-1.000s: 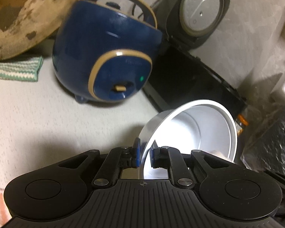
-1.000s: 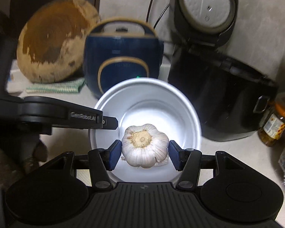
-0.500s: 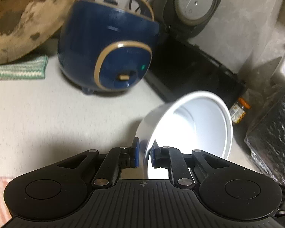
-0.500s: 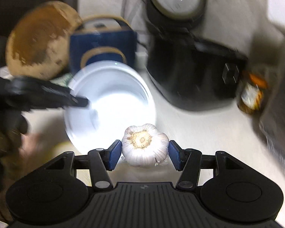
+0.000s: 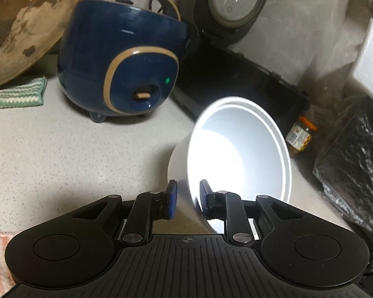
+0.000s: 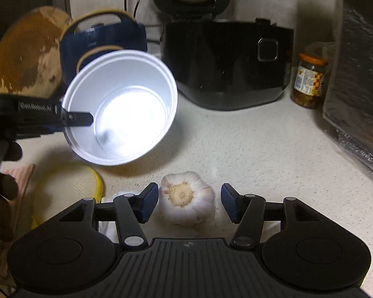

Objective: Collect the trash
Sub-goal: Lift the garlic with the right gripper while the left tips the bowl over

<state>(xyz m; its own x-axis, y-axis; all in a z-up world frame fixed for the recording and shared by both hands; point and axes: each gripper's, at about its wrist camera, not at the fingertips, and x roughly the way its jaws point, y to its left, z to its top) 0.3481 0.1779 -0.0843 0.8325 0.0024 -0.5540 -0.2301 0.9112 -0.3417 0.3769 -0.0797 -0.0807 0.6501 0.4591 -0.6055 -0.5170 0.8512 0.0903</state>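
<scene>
Both tools are letting go at once here, and that is where the trouble could start. The left tool (image 5: 187,200) has its jaws opening with the rim of the white bowl (image 5: 238,154) between them, the pads already clear of the wall on either side; the bowl is tipped well over, mouth facing away from the camera, so once nothing pinches it, it may roll or rock across the worktop (image 5: 69,154) toward the black cooker (image 6: 226,62) or the blue rice cooker (image 5: 121,67). Over on the right, the right tool (image 6: 189,204) is opening too, and the garlic bulb (image 6: 187,200) sits between its pads, root end up, resting on the worktop with a gap showing at the right pad (the left pad looks just beside it, contact hard to call). A round bulb set down like that could wobble off toward the yellow-rimmed cloth item (image 6: 69,188) nearby. The bigger risk, as I read it, is that the garlic sits outside the bowl, not in it, so if it counts as trash it is not yet collected. The glass jar (image 6: 308,82) stands well apart, safe for now.
</scene>
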